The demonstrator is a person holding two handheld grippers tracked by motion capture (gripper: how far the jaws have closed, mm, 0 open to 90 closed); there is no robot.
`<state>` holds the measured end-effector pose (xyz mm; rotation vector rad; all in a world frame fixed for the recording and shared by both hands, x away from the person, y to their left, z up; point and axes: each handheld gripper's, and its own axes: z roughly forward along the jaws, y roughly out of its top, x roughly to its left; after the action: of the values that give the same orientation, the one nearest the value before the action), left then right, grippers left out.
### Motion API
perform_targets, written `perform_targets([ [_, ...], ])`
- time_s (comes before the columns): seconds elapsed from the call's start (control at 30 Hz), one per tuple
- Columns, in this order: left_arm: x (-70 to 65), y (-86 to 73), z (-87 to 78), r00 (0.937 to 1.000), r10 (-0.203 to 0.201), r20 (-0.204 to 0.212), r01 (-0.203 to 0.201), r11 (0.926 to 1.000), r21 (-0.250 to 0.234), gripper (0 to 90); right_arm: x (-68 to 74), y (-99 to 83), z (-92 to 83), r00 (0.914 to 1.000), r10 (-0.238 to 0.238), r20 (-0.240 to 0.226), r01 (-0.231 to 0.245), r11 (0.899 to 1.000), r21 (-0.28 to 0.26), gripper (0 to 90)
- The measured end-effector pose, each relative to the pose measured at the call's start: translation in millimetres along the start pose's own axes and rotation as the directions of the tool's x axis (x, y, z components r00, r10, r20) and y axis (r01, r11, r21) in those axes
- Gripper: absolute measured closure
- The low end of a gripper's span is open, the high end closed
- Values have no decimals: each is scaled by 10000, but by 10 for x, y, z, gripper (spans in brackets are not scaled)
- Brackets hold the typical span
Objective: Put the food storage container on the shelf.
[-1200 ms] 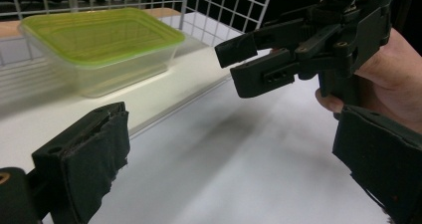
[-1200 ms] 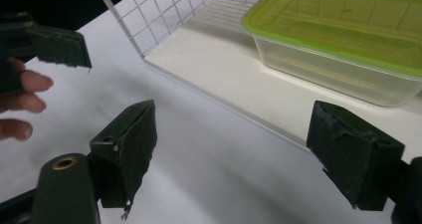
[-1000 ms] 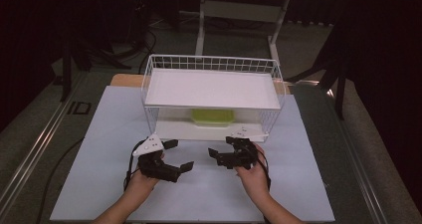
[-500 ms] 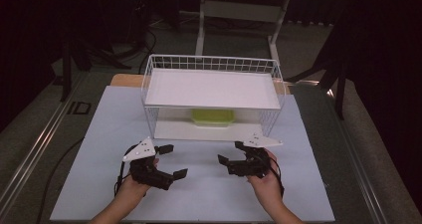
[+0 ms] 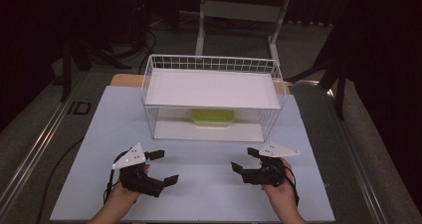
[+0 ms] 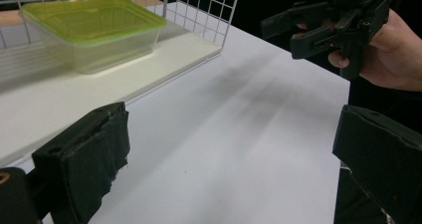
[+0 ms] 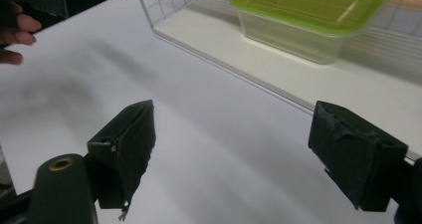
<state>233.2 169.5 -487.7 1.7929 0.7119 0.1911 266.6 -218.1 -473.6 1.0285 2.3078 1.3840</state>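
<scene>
A clear plastic container with a green lid sits on the lower shelf of a white wire rack, under its white upper shelf. In front of the rack, over the white mat, a hand holds my left gripper open and empty. The other hand holds my right gripper to its right, also open and empty. The two point inward at each other. In the left gripper view the container lies far left and the right gripper is at the top right. The right gripper view has the container ahead.
The white mat covers the table in front of the rack. A strip of bare wooden tabletop shows behind the rack's left corner. A desk frame stands in the dark background.
Both grippers have drawn back from the rack toward the person and spread farther apart. Both stay open.
</scene>
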Motion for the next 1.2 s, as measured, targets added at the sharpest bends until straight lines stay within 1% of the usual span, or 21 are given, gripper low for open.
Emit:
perform_targets([
  [0.1, -9, -47, -31, 10000, 61, -68, -60, 10000, 59, 22, -7, -42, -74, 10000, -40, 58, 40, 10000, -1, 186],
  [0.2, -8, -77, -53, 10000, 17, -17, -17, 10000, 29, 23, -10, -71, -121, 10000, -29, 38, 29, 10000, 26, 186],
  [0.3, 3, -121, -106, 9999, -67, -115, 66, 10000, -66, 22, -18, -124, -215, 9999, 87, 62, -87, 9999, -69, 185],
  [0.37, 7, -140, -121, 9999, -115, -115, 115, 9999, 5, 22, -26, -159, -259, 9999, 147, 13, -147, 9998, -146, 185],
  [0.43, 5, -163, -133, 9998, -71, -161, 73, 9999, 127, 22, -28, -189, -294, 9999, 59, 106, -58, 9999, -131, 185],
  [0.53, -2, -196, -154, 9998, -56, -168, 59, 9998, 185, 22, -41, -227, -331, 10000, -41, -45, 41, 10000, 52, 184],
  [0.6, -11, -211, -169, 9999, -43, -131, 45, 9998, 175, 22, -58, -256, -352, 9996, 25, -274, -23, 10000, 54, 183],
  [0.67, -20, -222, -183, 9999, 16, -172, -14, 9999, 146, 22, -66, -285, -378, 9999, 18, -169, -18, 10000, -13, 180],
  [0.73, -26, -232, -192, 9997, 46, -231, -44, 9999, 117, 22, -77, -308, -397, 9999, 4, -152, -4, 10000, -34, 176],
  [0.93, -25, -273, -191, 9997, 68, -235, -70, 9999, -90, 22, -87, -387, -400, 9998, -122, -182, 120, 9999, -109, 171],
  [1.0, -21, -280, -188, 9997, 33, -235, -40, 9996, -262, 22, -103, -403, -402, 9998, -122, -185, 120, 9998, -137, 170],
  [1.1, -12, -272, -178, 9996, 100, -252, -106, 9996, -245, 22, -140, -424, -412, 9997, -180, -158, 177, 9997, -178, 171],
  [1.2, -18, -269, -173, 9996, 150, -241, -157, 9993, -331, 22, -174, -460, -404, 9988, -431, -252, 426, 9989, -200, 171],
])
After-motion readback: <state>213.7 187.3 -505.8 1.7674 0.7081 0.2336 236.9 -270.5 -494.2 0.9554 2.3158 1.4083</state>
